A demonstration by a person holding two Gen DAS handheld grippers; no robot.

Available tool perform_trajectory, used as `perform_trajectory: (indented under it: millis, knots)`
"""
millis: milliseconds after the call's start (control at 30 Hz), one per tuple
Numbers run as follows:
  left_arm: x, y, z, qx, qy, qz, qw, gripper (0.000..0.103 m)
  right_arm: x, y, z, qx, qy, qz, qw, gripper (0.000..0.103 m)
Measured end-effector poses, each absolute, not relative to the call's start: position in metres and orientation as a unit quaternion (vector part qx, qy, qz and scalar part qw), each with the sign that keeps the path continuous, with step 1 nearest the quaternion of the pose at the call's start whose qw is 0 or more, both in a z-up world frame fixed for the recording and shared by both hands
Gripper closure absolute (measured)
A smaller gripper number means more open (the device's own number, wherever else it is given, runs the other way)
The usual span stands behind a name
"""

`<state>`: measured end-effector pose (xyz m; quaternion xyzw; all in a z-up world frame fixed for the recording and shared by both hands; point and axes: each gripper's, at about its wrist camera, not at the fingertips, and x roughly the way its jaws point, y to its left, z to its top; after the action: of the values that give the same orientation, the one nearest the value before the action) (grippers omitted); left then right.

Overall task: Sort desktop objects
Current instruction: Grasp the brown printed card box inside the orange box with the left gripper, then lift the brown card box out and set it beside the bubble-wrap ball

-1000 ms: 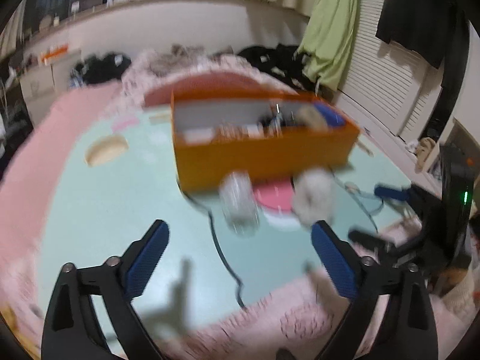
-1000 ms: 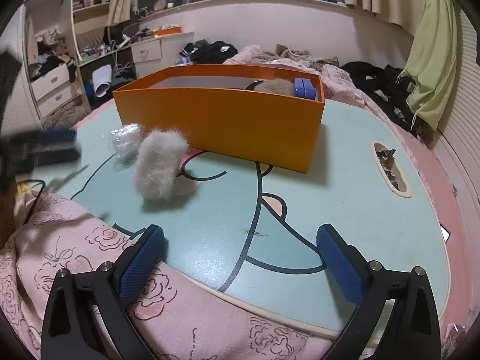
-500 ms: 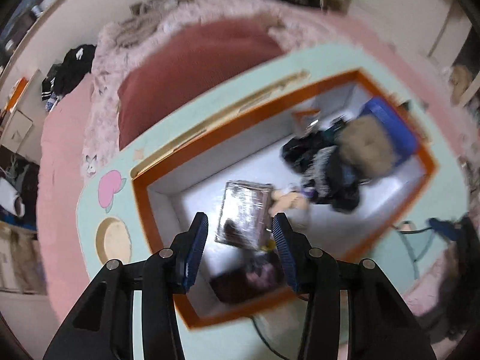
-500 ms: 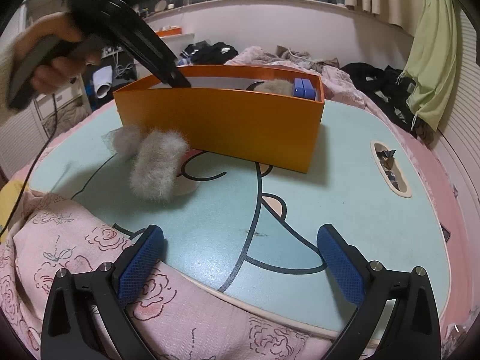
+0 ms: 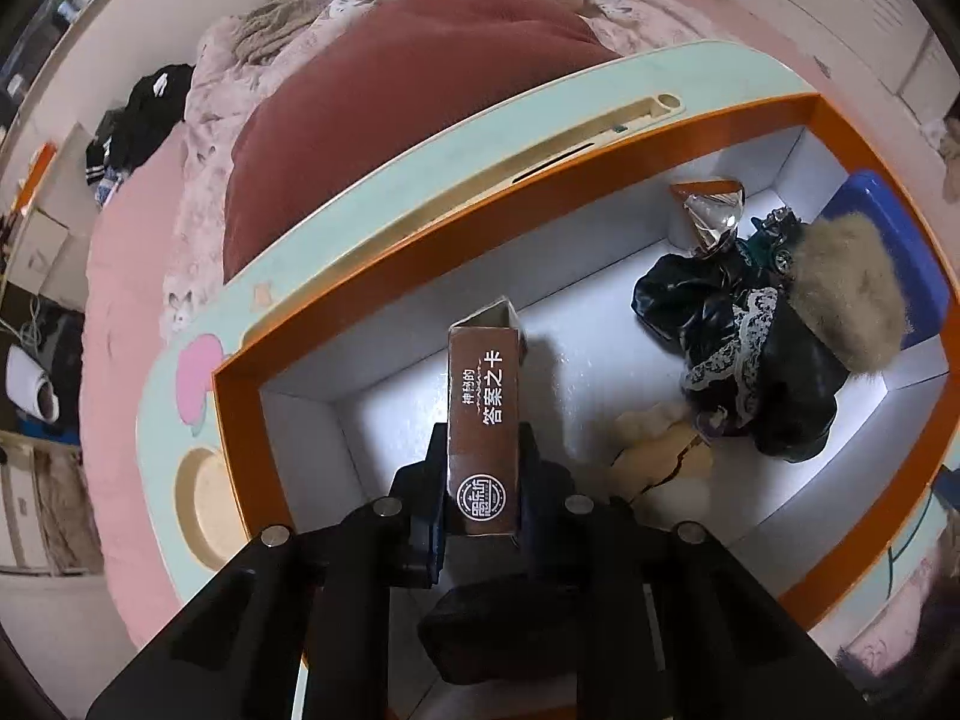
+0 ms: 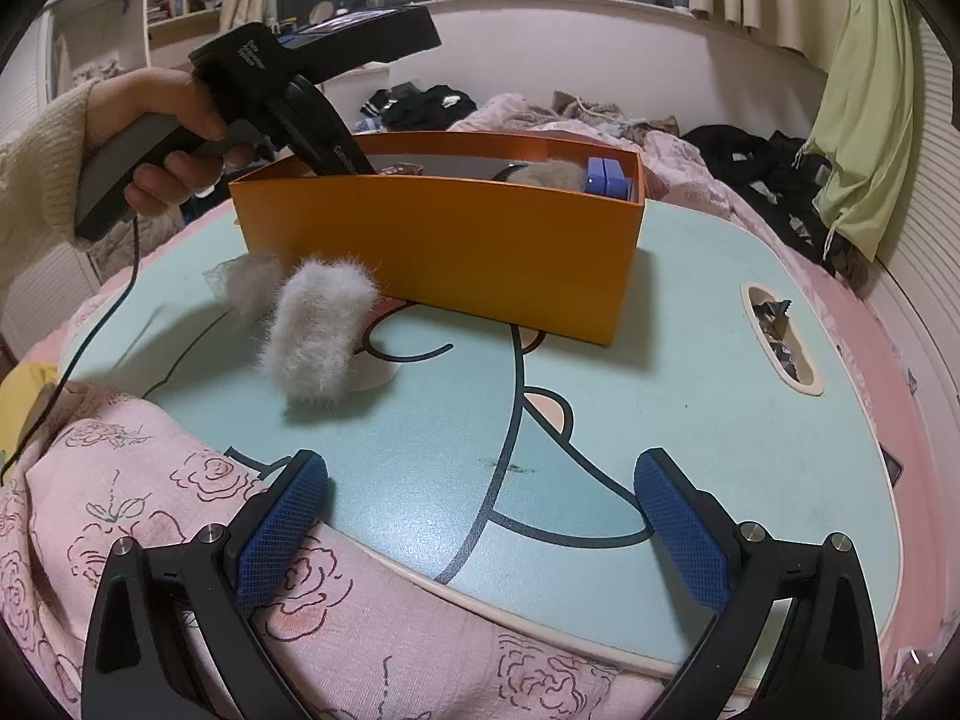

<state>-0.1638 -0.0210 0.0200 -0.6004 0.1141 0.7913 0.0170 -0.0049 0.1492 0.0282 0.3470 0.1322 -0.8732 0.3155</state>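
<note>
My left gripper point(image 5: 483, 480) points down into the orange box point(image 5: 234, 396) and is shut on a brown card box point(image 5: 483, 414) with white print, held on edge over the white floor. In the right wrist view a hand holds the left gripper point(image 6: 336, 144), its fingertips hidden behind the orange box point(image 6: 438, 252) wall. A grey fluffy piece point(image 6: 318, 330) lies on the table before the box, with a smaller fluffy scrap point(image 6: 246, 279) beside it. My right gripper point(image 6: 480, 510) hangs open over the table's near edge, holding nothing.
Inside the box lie a black lace-trimmed bundle point(image 5: 750, 348), a tan fur piece point(image 5: 852, 294), a blue case point(image 5: 900, 228) and a silver cone point(image 5: 714, 216). The mint cartoon table point(image 6: 660, 360) has a slot with wrappers point(image 6: 780, 336). A pink blanket point(image 6: 150, 510) covers the near edge.
My left gripper swung from the table up over the orange box, tipped downward and closed on the brown card box, now on edge. The right gripper has stayed still.
</note>
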Motion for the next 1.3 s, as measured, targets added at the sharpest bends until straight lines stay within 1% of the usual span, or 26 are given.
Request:
perform_trajectory:
  millis: [133,267,400,500,633,733,800,833,867,900,933,967,1067,1300]
  knots:
    - [-0.156,-0.029,0.037,-0.578,0.072,0.812,0.032,0.084,-0.005,0.15,0.028,0.347,0.132,-0.873,0.315,0.001]
    - [-0.113,-0.036,0.089,-0.512,0.004,0.855,0.083,0.084,-0.005,0.149,0.027,0.347,0.132,-0.873,0.315,0.001]
    - [-0.061,-0.019,0.117,-0.467,-0.007,0.872,0.149,0.084,-0.004,0.149,0.027,0.347,0.131,-0.873,0.315,0.001]
    - [-0.02,-0.007,0.106,-0.469,-0.01,0.864,0.18,0.084,-0.004,0.149,0.027,0.347,0.131,-0.873,0.315,0.0]
    - [-0.004,0.009,0.073,-0.487,0.004,0.853,0.189,0.083,-0.004,0.149,0.027,0.347,0.131,-0.874,0.315,0.0]
    - [-0.006,0.02,0.061,-0.481,0.022,0.86,0.168,0.082,-0.005,0.15,0.026,0.347,0.131,-0.874,0.315,0.0]
    - [-0.011,0.022,0.058,-0.465,0.035,0.872,0.149,0.077,-0.005,0.149,0.027,0.347,0.131,-0.874,0.315,0.0]
    - [-0.007,0.023,0.058,-0.457,0.038,0.876,0.146,0.07,-0.005,0.15,0.026,0.347,0.131,-0.874,0.315,0.0]
    - [-0.003,0.021,0.06,-0.451,0.037,0.879,0.147,0.058,-0.005,0.15,0.026,0.347,0.131,-0.874,0.315,0.0]
    - [0.0,0.019,0.061,-0.443,0.037,0.884,0.146,0.051,-0.005,0.15,0.027,0.347,0.131,-0.874,0.315,0.0]
    - [0.004,0.016,0.064,-0.431,0.036,0.89,0.14,0.036,-0.004,0.15,0.026,0.347,0.13,-0.874,0.315,0.0]
    - [0.014,0.011,0.068,-0.411,0.037,0.903,0.121,0.027,-0.005,0.15,0.026,0.347,0.13,-0.874,0.315,0.0]
    - [0.034,-0.003,0.07,-0.386,0.029,0.919,0.078,0.024,-0.005,0.15,0.026,0.347,0.13,-0.874,0.315,0.0]
    - [0.063,-0.023,0.035,-0.411,0.023,0.911,0.036,0.024,-0.005,0.15,0.026,0.347,0.13,-0.874,0.314,0.0]
